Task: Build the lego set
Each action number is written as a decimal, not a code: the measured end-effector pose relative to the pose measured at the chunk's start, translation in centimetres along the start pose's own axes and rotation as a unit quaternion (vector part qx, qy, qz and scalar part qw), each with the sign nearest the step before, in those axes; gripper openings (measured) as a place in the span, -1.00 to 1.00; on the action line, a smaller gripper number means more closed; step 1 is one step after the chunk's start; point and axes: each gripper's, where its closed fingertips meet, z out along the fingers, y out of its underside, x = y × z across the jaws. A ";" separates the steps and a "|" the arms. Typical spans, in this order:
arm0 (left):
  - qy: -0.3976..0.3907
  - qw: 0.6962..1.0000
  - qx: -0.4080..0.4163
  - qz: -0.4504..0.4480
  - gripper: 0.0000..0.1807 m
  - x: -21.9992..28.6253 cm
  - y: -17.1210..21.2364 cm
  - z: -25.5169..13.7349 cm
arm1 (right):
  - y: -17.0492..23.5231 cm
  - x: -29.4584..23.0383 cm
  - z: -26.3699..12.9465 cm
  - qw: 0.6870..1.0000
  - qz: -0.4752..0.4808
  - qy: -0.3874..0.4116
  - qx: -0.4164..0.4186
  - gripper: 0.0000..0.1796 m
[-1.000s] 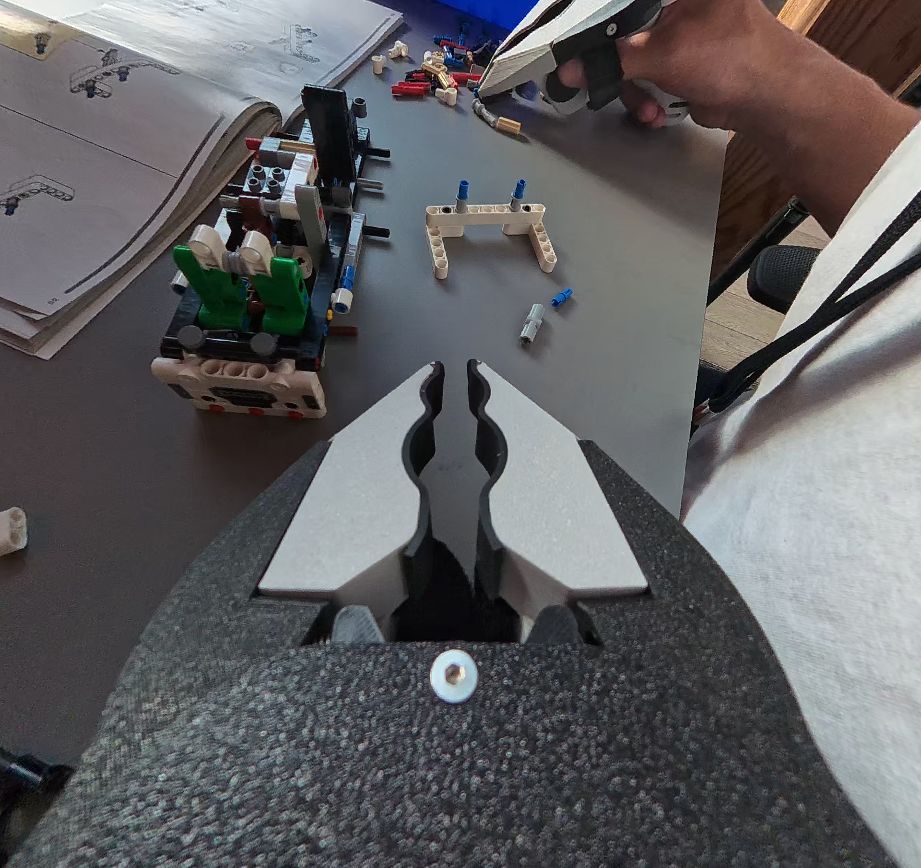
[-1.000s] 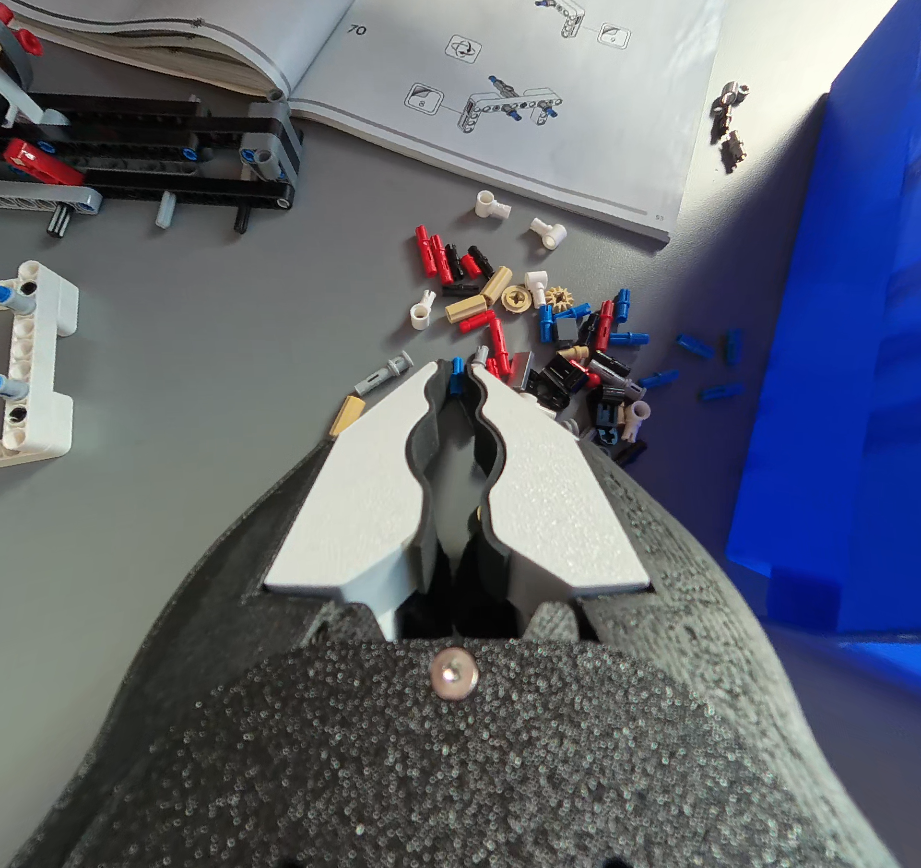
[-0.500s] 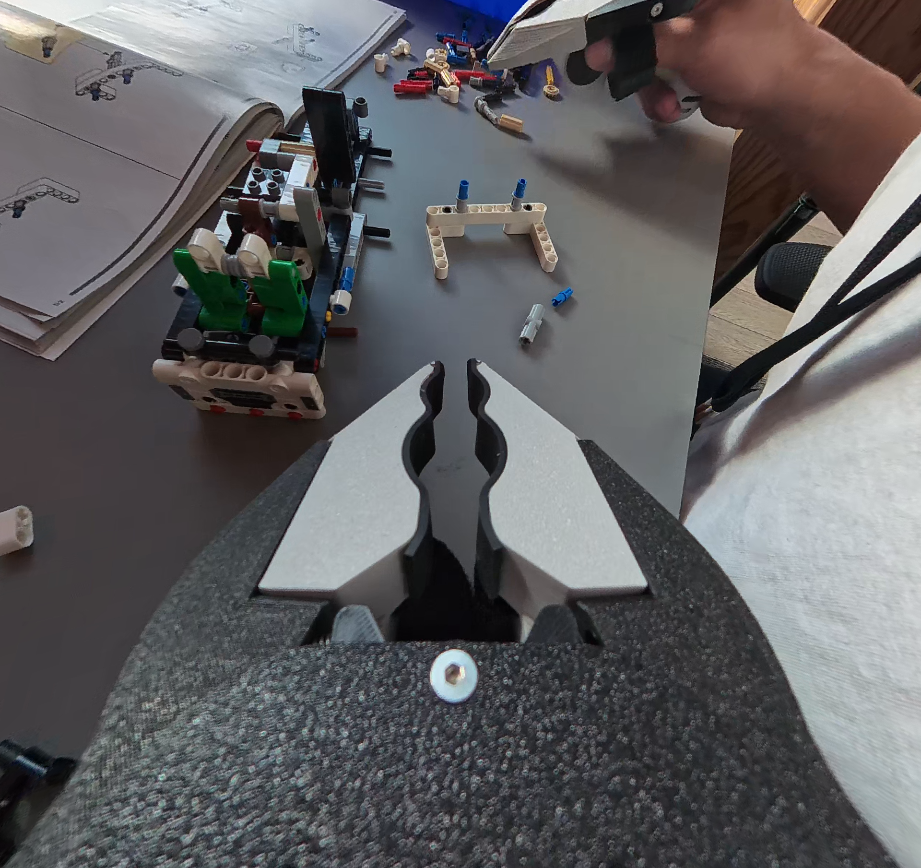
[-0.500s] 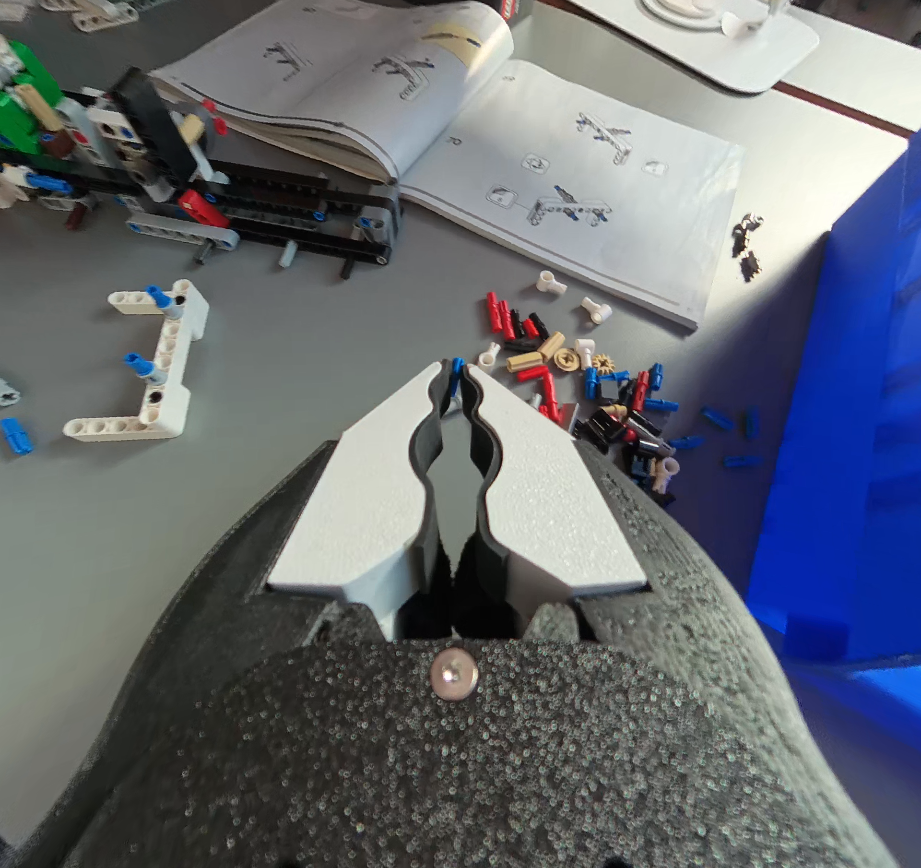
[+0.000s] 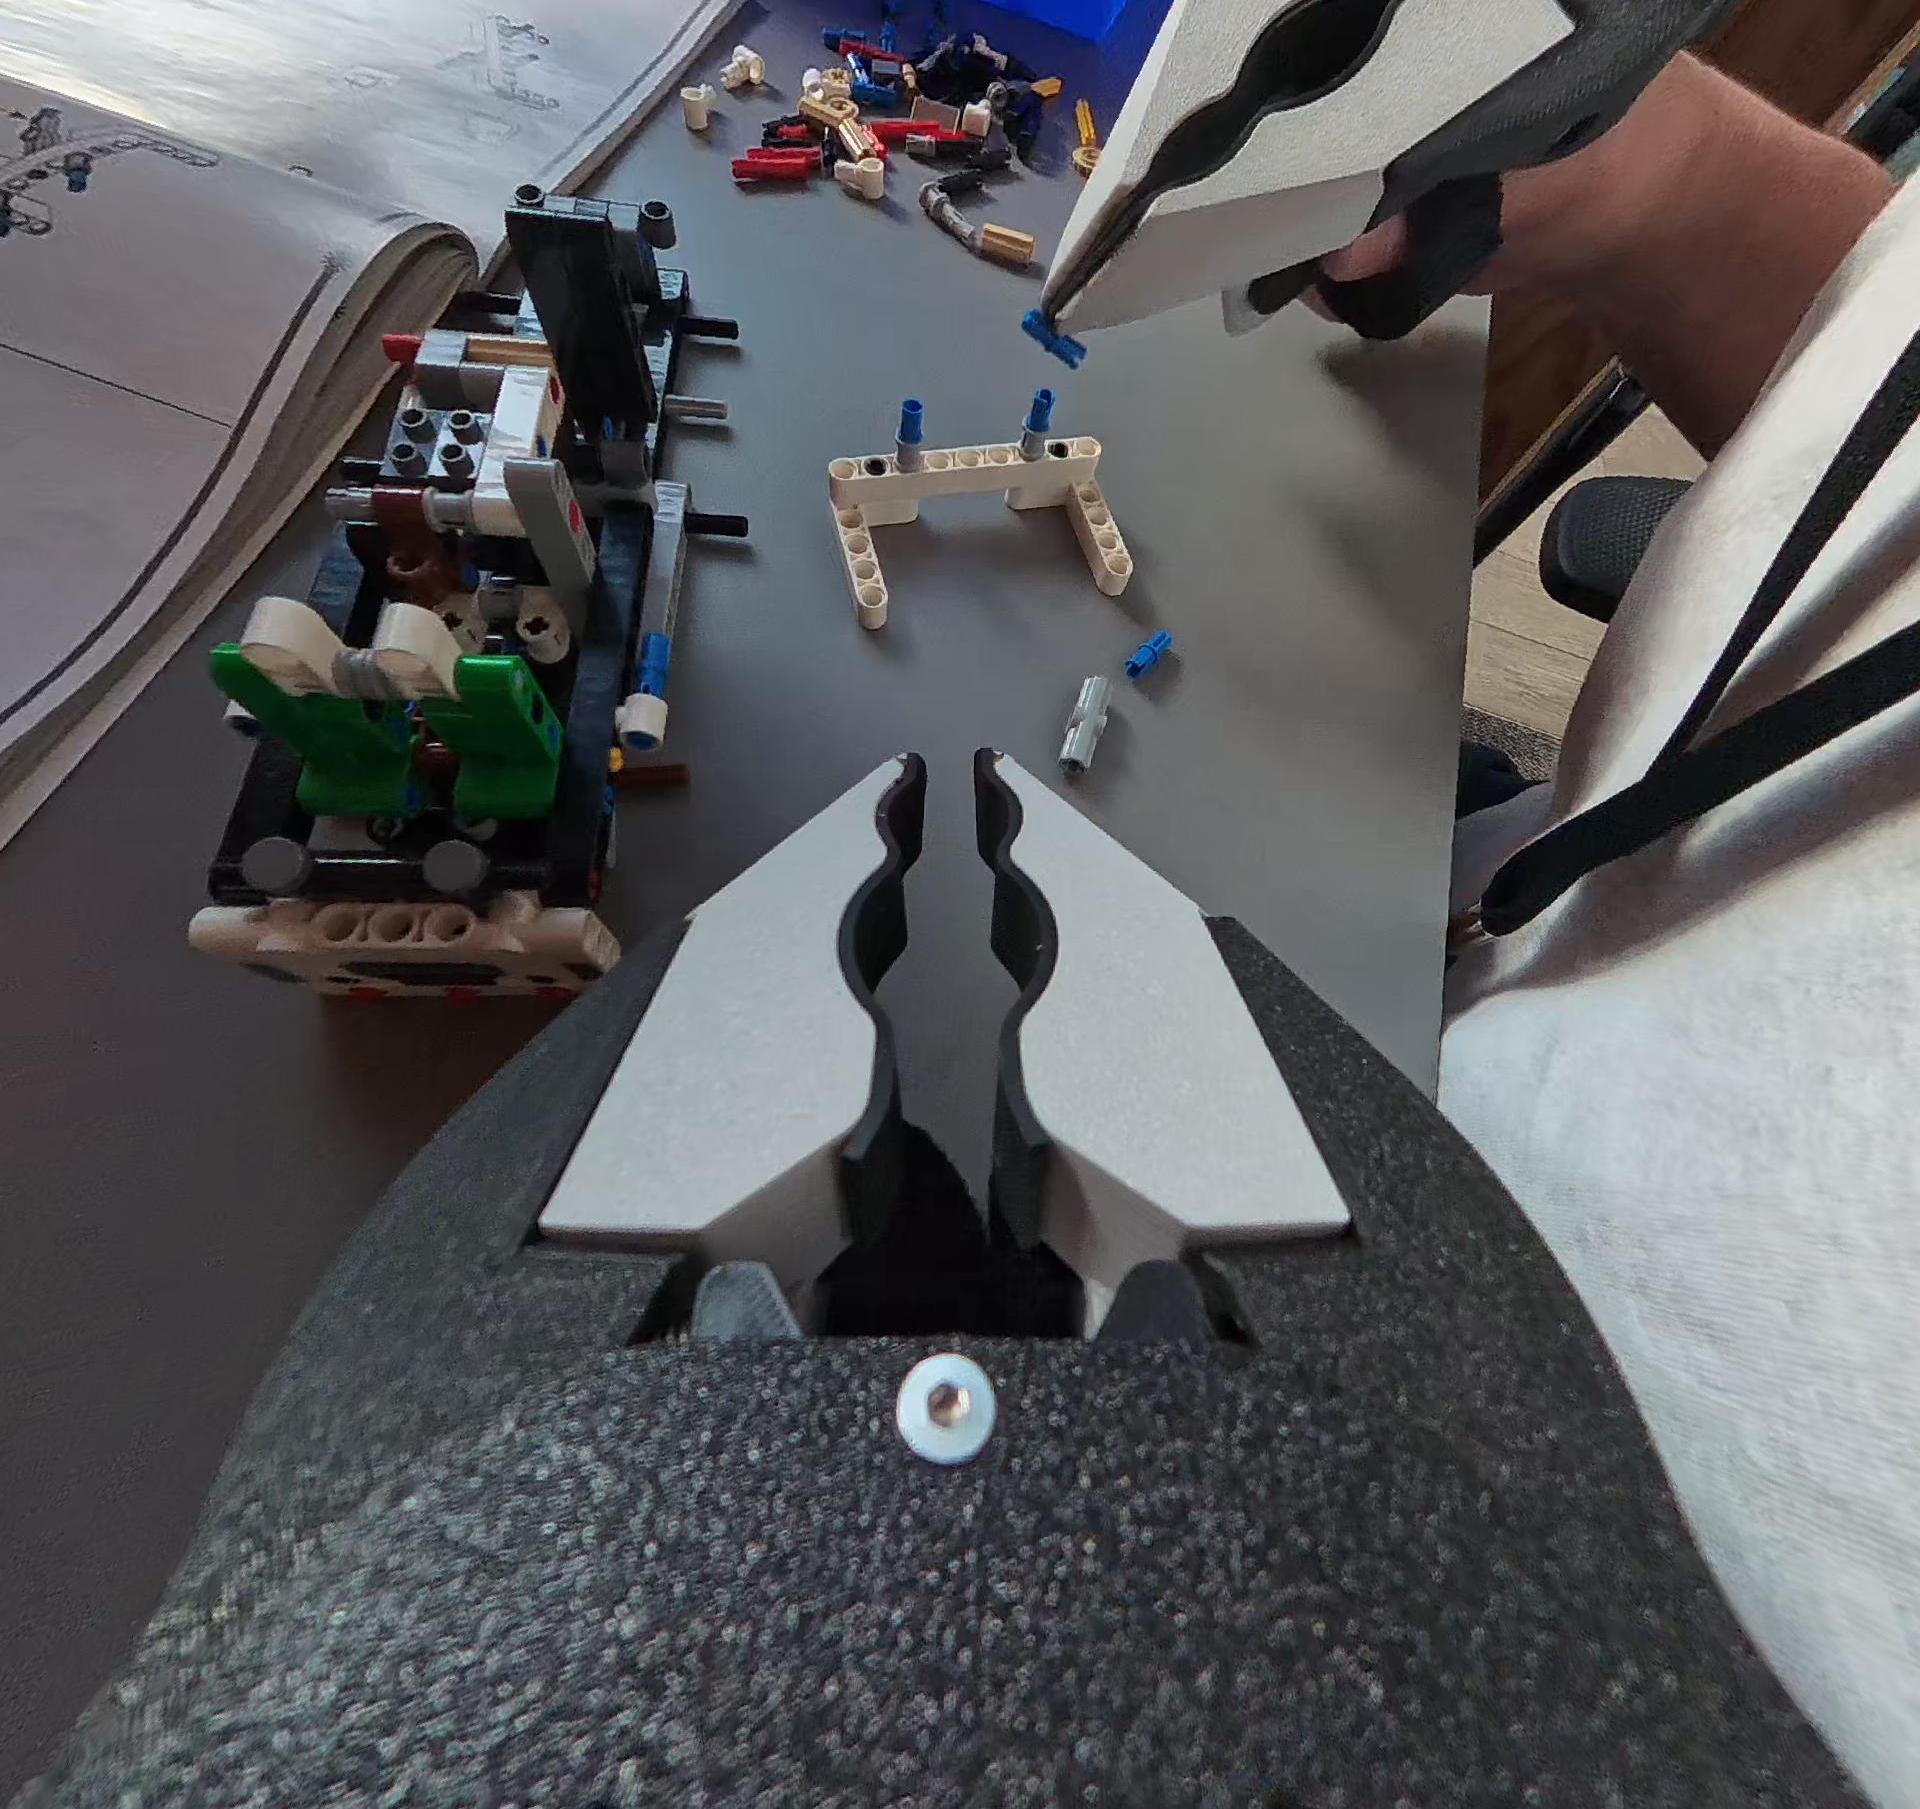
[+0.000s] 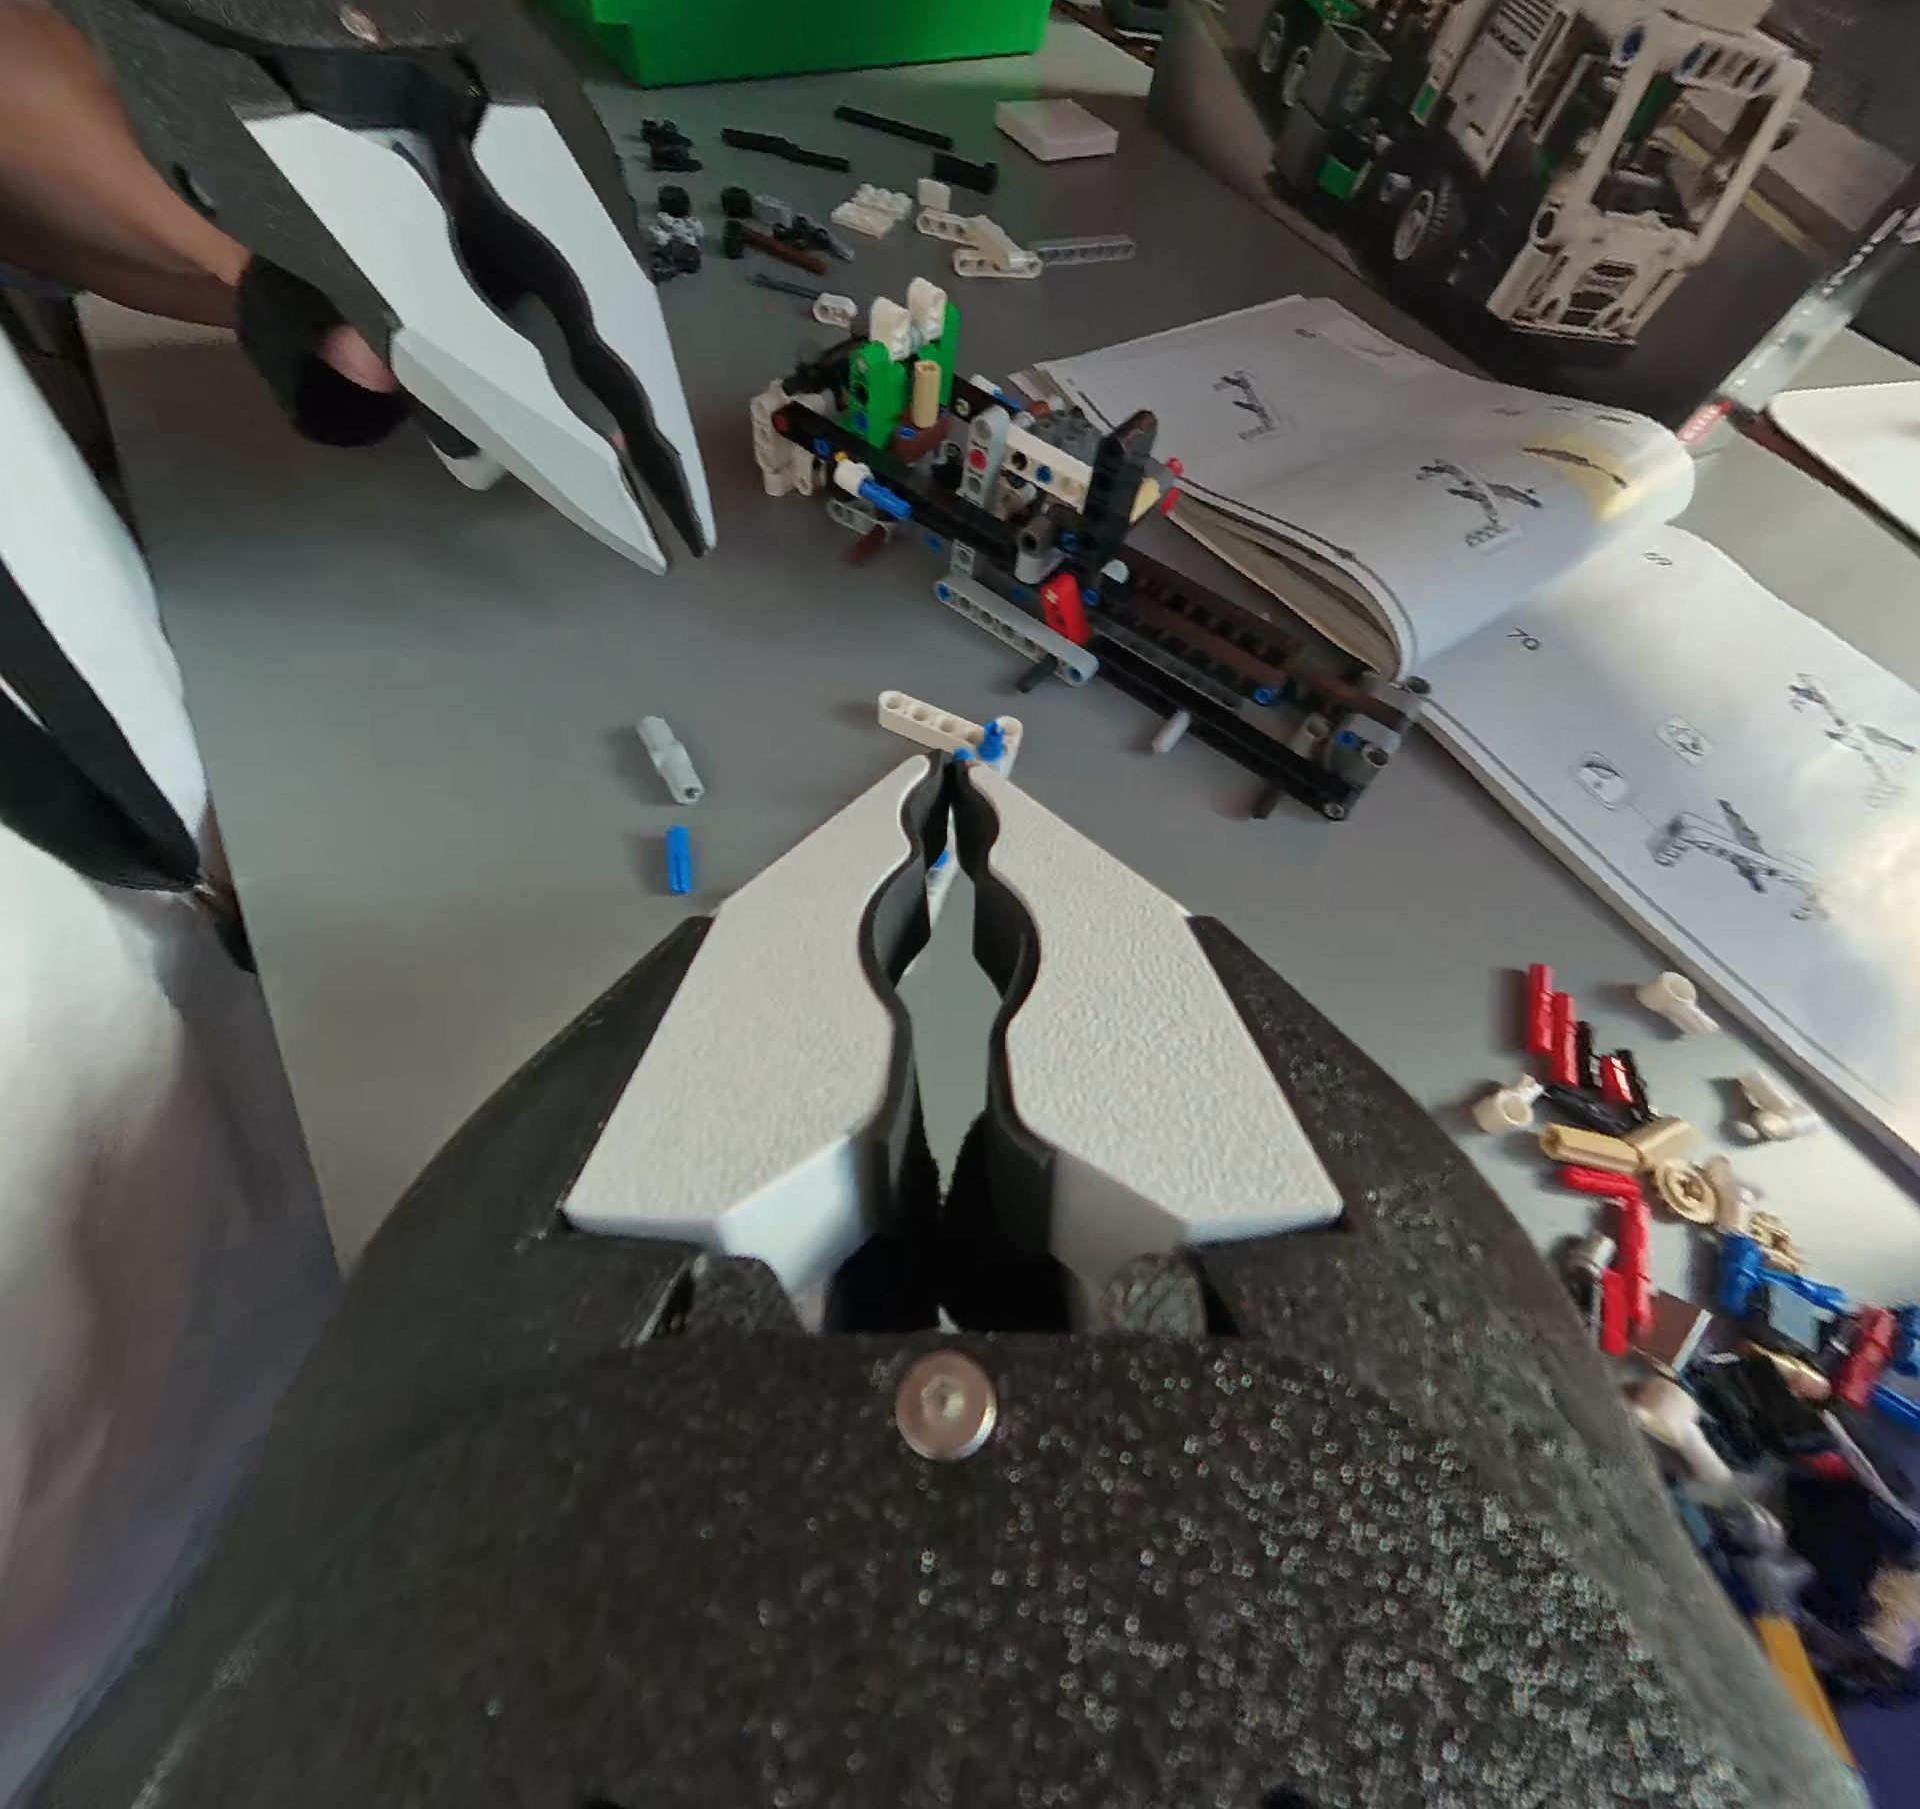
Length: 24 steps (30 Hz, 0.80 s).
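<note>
Matte dark grey tabletop [image 5: 1299, 533]. Left gripper [image 5: 948, 767] nearest, jaws slightly parted, empty. Beyond: white U-shaped plastic beam frame [image 5: 977, 502], two pins upright. Right gripper [image 5: 1049, 310] above it, clamped on small blue plastic pin [image 5: 1051, 336]: light, rigid, slippery; grip mid-shaft. Far: loose parts pile [image 5: 894, 112].

The grey table [image 5: 1299, 616] carries an open booklet [image 5: 260, 201], a half-built model [image 5: 457, 637] and loose pins [image 5: 894, 118].

I see the frame [image 5: 977, 502] lying on the table [image 5: 1299, 616], right of the chassis [image 5: 468, 637]; loose pins [image 5: 894, 118] lie behind it.
</note>
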 end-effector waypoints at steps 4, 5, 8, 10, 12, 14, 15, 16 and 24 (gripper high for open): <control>0.003 1.000 -0.011 0.013 -0.92 -0.2 0.5 0.1 | -0.2 -1.2 1.0 1.000 0.008 -0.029 -0.004 -1.00; 0.003 1.000 -0.011 0.014 -0.92 -0.2 0.6 0.0 | -0.2 -1.6 1.2 0.999 0.007 -0.038 -0.009 -1.00; 0.005 1.000 -0.006 0.011 -0.92 -0.4 0.6 -0.5 | -0.3 -3.4 2.0 0.997 0.010 -0.079 -0.024 -1.00; 0.007 1.000 -0.007 0.006 -0.92 -0.5 0.6 -0.7 | -0.2 -4.6 2.6 0.995 0.003 -0.095 -0.030 -1.00; 0.014 1.000 -0.013 0.006 -0.92 -0.4 0.5 -0.9 | 0.0 -5.5 3.1 0.994 -0.013 -0.101 -0.038 -1.00; 0.019 0.999 -0.022 0.015 -0.92 -0.3 0.6 -1.1 | 0.5 -5.4 3.5 0.994 -0.014 -0.090 -0.055 -1.00; 0.018 0.999 -0.028 0.021 -0.92 -0.3 0.7 -1.1 | 0.6 -5.4 3.6 0.994 -0.013 -0.088 -0.059 -1.00; 0.017 0.999 -0.032 0.025 -0.92 -0.4 0.8 -1.1 | 0.6 -5.4 3.7 0.994 -0.011 -0.088 -0.060 -1.00; 0.016 0.999 -0.032 0.017 -0.91 -0.1 1.0 -0.7 | 1.5 -3.6 3.3 0.995 0.010 -0.065 -0.081 -1.00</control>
